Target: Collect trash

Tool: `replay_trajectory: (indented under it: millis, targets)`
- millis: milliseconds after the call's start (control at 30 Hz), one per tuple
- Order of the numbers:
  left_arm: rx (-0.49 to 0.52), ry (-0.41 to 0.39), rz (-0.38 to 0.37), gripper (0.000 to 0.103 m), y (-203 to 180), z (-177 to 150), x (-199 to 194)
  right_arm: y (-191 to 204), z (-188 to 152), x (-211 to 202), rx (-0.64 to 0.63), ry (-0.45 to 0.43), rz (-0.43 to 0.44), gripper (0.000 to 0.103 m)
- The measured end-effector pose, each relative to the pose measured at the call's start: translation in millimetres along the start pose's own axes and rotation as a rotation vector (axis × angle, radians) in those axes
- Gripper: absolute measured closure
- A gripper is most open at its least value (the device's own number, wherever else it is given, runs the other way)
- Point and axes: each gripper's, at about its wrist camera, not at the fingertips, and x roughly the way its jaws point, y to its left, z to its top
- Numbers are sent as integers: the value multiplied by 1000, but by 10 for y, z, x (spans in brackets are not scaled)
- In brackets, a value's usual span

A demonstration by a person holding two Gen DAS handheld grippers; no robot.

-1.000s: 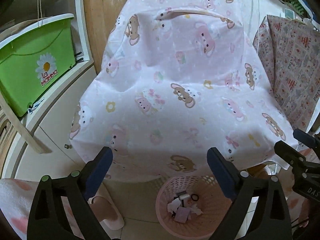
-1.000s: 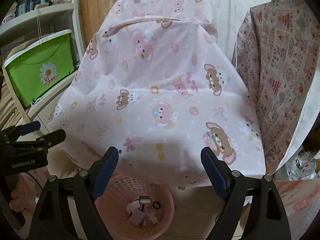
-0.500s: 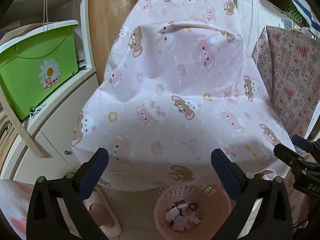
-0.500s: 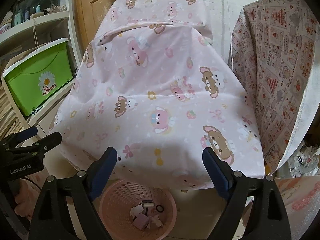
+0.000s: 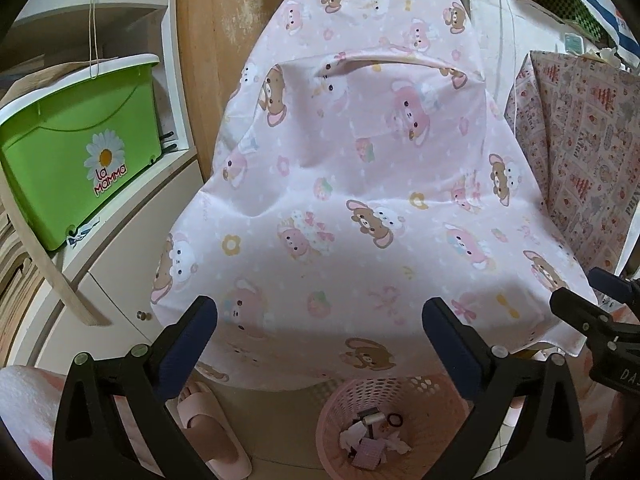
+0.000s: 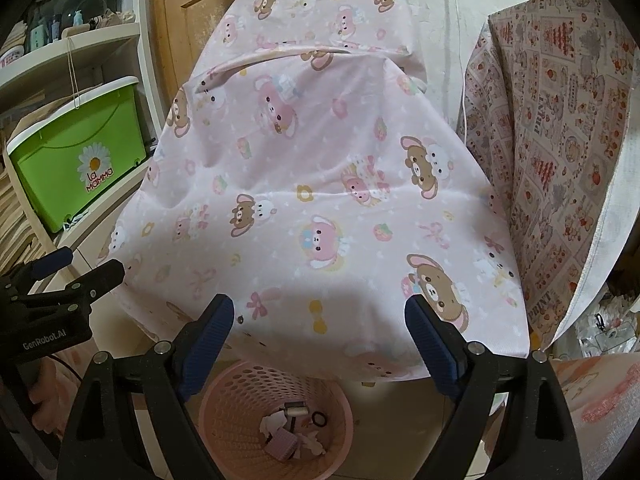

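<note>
Both the left claw [image 5: 320, 328], whose jaws have just been opening, and the right claw [image 6: 320, 328] gape wide and empty above the pink basket [image 6: 240, 392], which holds the trash [image 6: 290, 430] below them.

Left gripper [image 5: 320, 320], right gripper [image 6: 320, 316]: black frames, blue pads, possibly ribbed.

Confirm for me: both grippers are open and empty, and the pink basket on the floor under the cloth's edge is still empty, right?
Not quite. The pink basket already holds scraps of trash, as the right wrist view shows. The rest stands: left gripper and right gripper are open and empty.
</note>
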Motion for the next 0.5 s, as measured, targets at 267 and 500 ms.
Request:
replay_trajectory:
  millis: [267, 500]
  targets:
    - [-5, 1, 20, 1, -2, -6, 14, 18, 12, -8, -1, -7, 1, 14]
    - [11, 0, 23, 1, -28, -14, 18, 19, 18, -8, 4, -7, 6, 14]
